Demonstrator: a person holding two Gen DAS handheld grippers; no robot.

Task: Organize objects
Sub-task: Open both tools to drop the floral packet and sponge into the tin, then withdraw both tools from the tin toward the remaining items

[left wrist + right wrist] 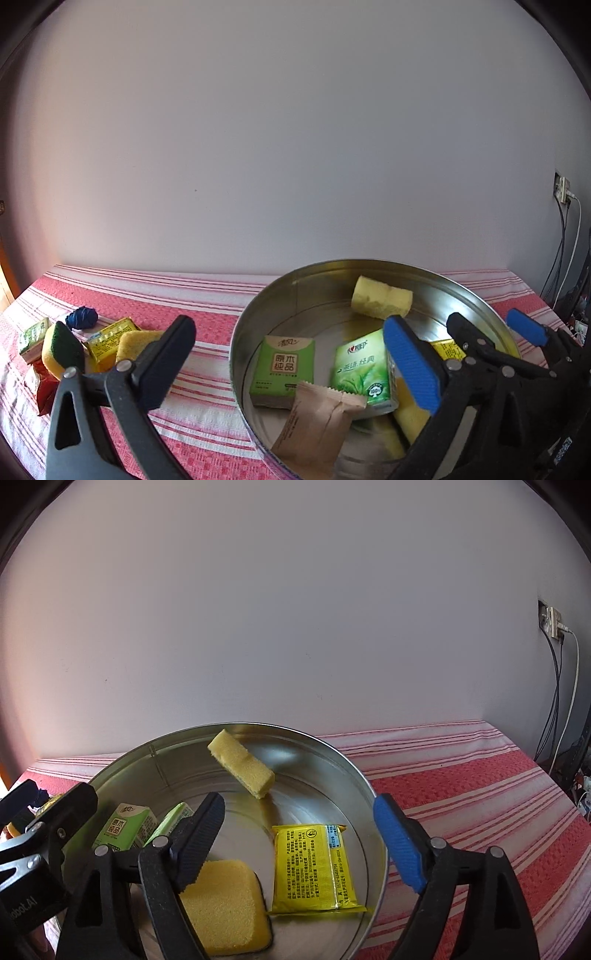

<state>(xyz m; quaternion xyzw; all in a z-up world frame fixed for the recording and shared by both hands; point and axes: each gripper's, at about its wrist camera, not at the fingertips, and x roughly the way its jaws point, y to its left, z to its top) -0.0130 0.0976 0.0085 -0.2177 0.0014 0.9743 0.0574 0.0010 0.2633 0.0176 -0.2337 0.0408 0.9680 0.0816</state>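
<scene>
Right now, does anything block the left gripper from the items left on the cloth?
Nothing visible does. The left gripper is open over the tin's left rim; the sponges, yellow packet and blue ball lie to its left across bare cloth.

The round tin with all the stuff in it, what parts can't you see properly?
- Left wrist view: the yellow packet in the tin is mostly hidden behind the left gripper blue finger.
- Left wrist view: the red wrapper on the cloth is covered by the dark finger.
- Right wrist view: the second green tissue pack is hidden behind the right gripper dark finger.
- Both views: small print on the packs is too small to read.
</scene>
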